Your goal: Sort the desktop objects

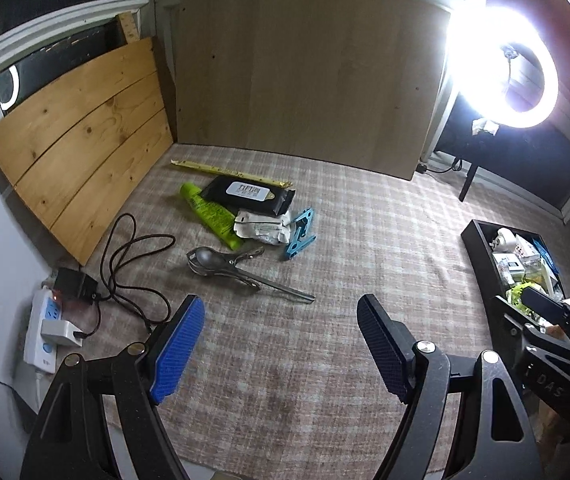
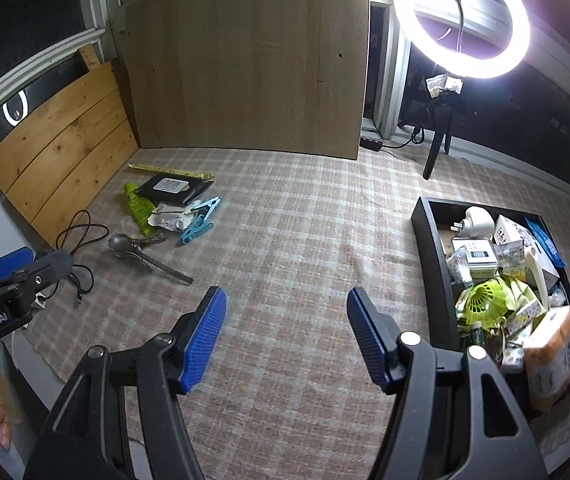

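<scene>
Well along, by the look of it. Black tray at the right already heaped: white plug, small boxes, green fan, orange tissue pack, assorted packets. Left to sort: one small cluster far left on the checked cloth, well apart from the tray. In that cluster: yellow ruler at the back; black wipes pack just in front of it; green tube beside and partly under the pack; white packet touching the tube; blue clip at the right edge; spoon and metal clamp nearest, overlapping each other.

Left gripper spread wide, nothing between the pads, hanging over bare cloth short of the spoon. Right gripper likewise gaping and empty, over mid-cloth between cluster and tray. Neither touching anything.

Off the cloth at far left: power strip, black adapter, looped cable; probably not part of the sort, though hard to be sure. Ring light glaring at upper right.

Roughly seven pieces remaining, judging by the cluster; likely next pick the spoon or clamp, being closest to the left gripper.
</scene>
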`<state>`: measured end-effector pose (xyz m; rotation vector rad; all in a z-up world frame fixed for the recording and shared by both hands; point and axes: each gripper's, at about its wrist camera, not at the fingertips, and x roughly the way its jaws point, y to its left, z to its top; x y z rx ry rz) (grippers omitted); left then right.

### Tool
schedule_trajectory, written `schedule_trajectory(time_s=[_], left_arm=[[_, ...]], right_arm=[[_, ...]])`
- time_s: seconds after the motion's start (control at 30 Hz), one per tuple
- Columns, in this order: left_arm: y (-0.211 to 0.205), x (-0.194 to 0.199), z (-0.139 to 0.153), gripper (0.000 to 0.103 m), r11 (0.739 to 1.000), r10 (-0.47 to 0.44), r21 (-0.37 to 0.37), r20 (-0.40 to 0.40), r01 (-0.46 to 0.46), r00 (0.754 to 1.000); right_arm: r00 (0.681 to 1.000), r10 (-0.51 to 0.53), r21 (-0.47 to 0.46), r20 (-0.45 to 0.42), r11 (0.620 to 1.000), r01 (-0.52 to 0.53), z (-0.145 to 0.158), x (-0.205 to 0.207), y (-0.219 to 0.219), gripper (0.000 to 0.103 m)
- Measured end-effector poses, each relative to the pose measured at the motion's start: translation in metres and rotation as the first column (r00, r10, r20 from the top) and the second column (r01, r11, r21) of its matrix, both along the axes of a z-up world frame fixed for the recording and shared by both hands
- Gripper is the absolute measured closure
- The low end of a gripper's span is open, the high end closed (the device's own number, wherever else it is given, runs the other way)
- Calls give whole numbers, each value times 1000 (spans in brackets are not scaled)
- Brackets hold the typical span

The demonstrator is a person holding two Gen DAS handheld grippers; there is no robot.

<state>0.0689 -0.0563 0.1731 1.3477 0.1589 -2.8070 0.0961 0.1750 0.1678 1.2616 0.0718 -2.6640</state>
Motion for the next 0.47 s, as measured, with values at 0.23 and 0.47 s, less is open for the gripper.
schedule_trajectory(time_s=[0.23,0.47], left_arm=[[-6,1,0,23,1000,0,17,19,-1,1000],[-2,4,0,22,1000,-22,0,-23,22,999]], right_arm=[[1000,-7,10,-1,1000,7,0,6,-6,41],[1000,-9,21,5,1000,9,-3,8,-8,40]])
